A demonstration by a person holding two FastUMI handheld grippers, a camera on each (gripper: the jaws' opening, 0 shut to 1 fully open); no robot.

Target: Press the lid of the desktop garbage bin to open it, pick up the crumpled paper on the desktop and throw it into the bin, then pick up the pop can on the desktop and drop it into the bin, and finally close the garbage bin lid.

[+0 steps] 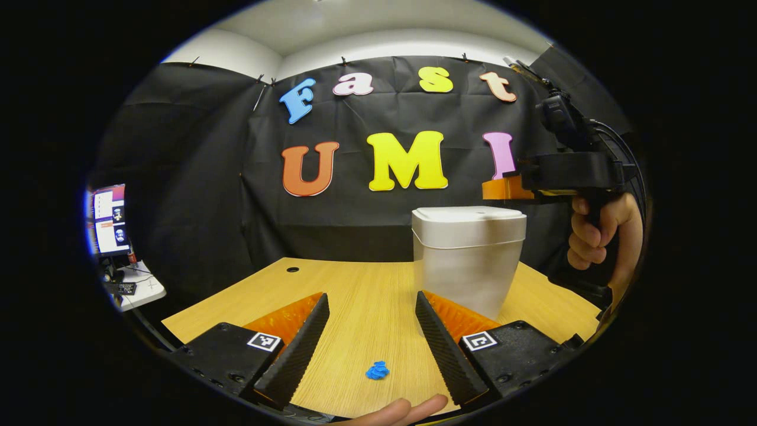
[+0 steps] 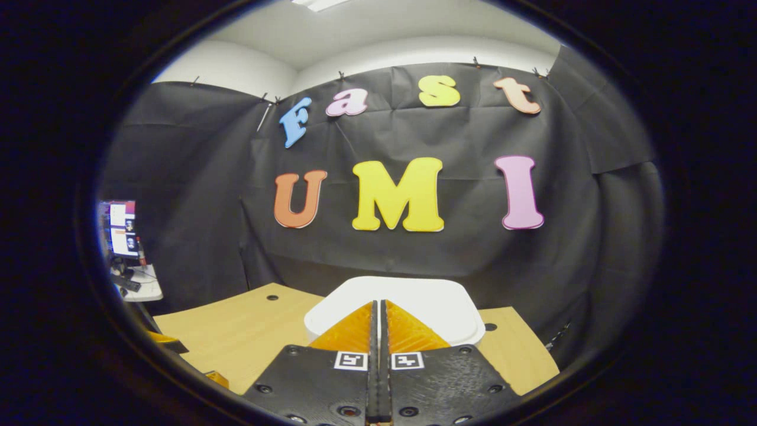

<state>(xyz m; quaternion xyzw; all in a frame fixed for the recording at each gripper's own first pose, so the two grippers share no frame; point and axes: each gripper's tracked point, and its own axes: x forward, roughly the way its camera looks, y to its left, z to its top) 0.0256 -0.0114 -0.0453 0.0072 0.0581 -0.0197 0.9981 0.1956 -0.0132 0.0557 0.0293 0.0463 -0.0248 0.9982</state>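
Bin (image 1: 467, 254) in the left gripper view: pale, smooth plastic, rounded-square body tapering downward, lid flat and closed, standing on the wood-grain desk (image 1: 366, 296) right of centre toward the rear. No brand or writing legible on it. Left gripper (image 1: 371, 337) low over the near desk, jaws wide apart and empty; their inner faces are ridged, and each carrier bears a small square black-and-white marker. Crumpled paper (image 1: 377, 371), a small blue wad, lies on the desk between the spread jaws, touching neither. A fingertip (image 1: 408, 409) shows at the bottom edge. Right gripper (image 1: 502, 188) at upper right, held in a hand (image 1: 600, 236), its tip just above the lid's right rear edge; contact cannot be told. A monitor (image 1: 109, 219) sits far left, too small to read. Right gripper view: the right gripper (image 2: 378, 319) points over the white lid (image 2: 437, 307), jaws pressed together with nothing between them, two square markers side by side on the carriers. The desk shows two small round holes (image 2: 272, 297).
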